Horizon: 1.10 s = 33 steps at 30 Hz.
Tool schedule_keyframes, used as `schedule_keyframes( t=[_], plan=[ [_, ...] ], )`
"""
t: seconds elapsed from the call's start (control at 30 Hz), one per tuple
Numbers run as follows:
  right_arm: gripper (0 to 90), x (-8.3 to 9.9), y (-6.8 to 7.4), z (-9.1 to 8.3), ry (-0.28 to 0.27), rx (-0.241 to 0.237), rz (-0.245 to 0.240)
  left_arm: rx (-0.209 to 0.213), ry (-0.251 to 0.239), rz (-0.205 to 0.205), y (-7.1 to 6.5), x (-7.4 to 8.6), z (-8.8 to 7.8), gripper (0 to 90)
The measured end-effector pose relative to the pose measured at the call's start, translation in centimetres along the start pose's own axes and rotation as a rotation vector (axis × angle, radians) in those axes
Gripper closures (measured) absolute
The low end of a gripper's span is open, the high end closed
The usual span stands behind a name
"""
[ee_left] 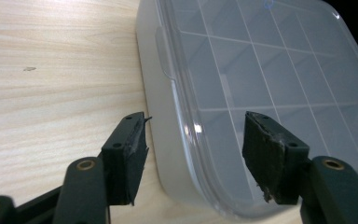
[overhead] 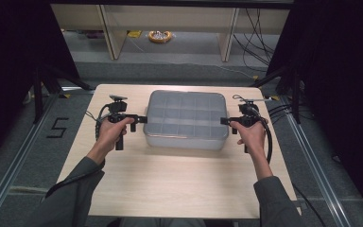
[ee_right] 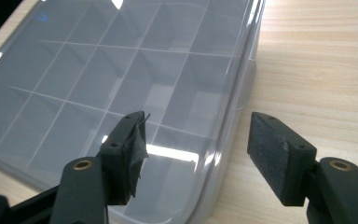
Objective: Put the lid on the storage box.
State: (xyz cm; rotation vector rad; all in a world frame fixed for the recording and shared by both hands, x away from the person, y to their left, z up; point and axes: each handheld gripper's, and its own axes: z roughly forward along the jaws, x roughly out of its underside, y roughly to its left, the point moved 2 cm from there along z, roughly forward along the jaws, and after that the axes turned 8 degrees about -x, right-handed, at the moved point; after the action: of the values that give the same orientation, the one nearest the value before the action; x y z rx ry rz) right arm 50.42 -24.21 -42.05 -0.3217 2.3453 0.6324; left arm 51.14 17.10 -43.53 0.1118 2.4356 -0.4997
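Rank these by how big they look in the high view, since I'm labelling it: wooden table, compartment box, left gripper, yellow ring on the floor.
1. wooden table
2. compartment box
3. left gripper
4. yellow ring, though it lies farther from the camera, so its real size is unsure.

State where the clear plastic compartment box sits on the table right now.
In the high view, the clear plastic compartment box sits lid-closed at the middle of the pale wooden table, between the left gripper and the right gripper.
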Motion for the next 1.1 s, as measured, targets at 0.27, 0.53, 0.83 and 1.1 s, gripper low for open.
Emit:
schedule_keyframes(
  t=[0.27,0.53,0.83,1.1],
  plan=[
    [36.0,1.1,1.1,-1.0,-0.018,-0.040,0.026,0.025,-0.003,0.057,-0.5,1.8,-1.7,34.5],
    [34.8,2.0,2.3,-2.0,-0.028,-0.054,-0.005,0.050,-0.013,0.096,-0.9,3.8,-2.9,31.4],
    [32.3,3.6,3.4,-2.6,-0.034,-0.109,-0.072,0.076,-0.021,0.146,-1.5,6.2,-3.8,29.2],
    [31.2,5.0,4.7,-2.7,-0.047,-0.128,-0.103,0.084,-0.035,0.167,-2.1,8.0,-4.1,28.5]
  ],
)
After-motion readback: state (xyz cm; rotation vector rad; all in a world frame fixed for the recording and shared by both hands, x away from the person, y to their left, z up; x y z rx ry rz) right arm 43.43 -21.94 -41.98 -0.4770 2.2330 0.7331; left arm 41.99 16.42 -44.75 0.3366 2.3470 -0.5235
